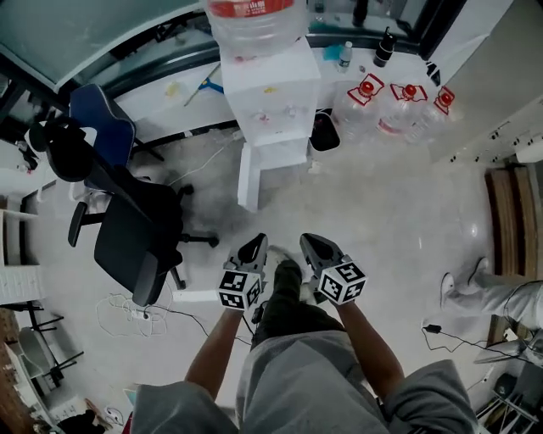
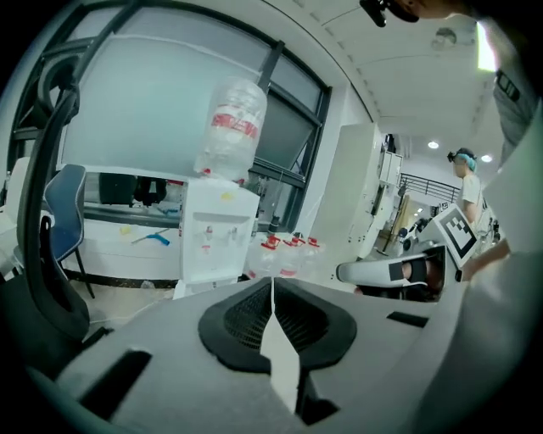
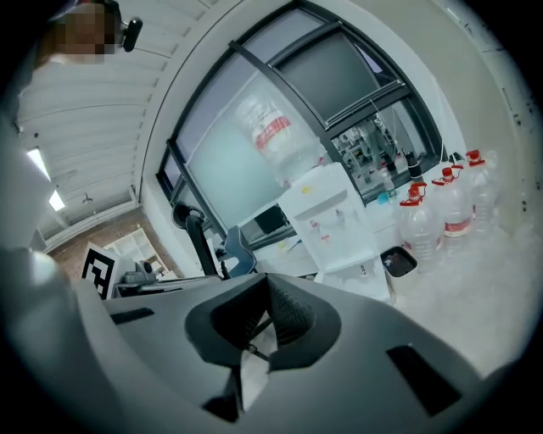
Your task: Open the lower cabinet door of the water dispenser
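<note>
Pale floor point(image 1: 382, 212) runs ahead to the water dispenser point(image 1: 270, 93), whose lower cabinet door point(image 1: 247, 176) already stands swung out, so I judge the job done, well beyond my left gripper point(image 1: 254, 247) and right gripper point(image 1: 313, 245), the 2 pinched together on nothing, the bottle point(image 1: 254, 25) label's red print too small to read.

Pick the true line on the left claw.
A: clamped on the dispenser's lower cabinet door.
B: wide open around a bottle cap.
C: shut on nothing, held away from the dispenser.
C: in the left gripper view the left claw's jaws meet with nothing between them, and the water dispenser stands well off across the floor.
</note>
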`<action>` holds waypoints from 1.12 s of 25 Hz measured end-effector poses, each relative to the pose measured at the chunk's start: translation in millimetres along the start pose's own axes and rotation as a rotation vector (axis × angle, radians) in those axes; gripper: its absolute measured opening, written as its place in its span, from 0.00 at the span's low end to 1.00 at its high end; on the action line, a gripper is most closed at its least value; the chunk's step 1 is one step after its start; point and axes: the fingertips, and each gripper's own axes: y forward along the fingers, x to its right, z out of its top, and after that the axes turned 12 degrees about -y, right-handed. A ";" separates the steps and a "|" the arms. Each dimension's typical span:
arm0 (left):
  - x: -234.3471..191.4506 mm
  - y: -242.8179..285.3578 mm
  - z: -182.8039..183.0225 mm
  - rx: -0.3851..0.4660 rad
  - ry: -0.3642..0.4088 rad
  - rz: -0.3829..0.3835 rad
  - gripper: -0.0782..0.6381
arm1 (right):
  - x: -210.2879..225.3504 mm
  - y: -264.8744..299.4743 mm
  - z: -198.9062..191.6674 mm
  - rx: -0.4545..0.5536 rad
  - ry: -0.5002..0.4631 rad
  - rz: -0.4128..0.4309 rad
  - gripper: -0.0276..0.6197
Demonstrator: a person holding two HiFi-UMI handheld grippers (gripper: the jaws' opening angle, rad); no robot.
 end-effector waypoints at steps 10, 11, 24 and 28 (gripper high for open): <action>107.5 -57.6 39.0 0.101 0.030 -0.051 0.12 | -35.3 -82.0 40.9 0.072 -0.057 -0.012 0.06; 117.1 -62.2 42.0 0.110 0.043 -0.054 0.12 | -39.2 -89.0 45.0 0.086 -0.063 -0.018 0.06; 185.1 -88.4 74.5 0.234 0.131 -0.094 0.12 | -68.8 -138.8 96.9 0.257 -0.284 0.019 0.06; 196.1 -92.9 76.9 0.249 0.146 -0.100 0.12 | -73.8 -147.4 102.3 0.283 -0.316 0.029 0.06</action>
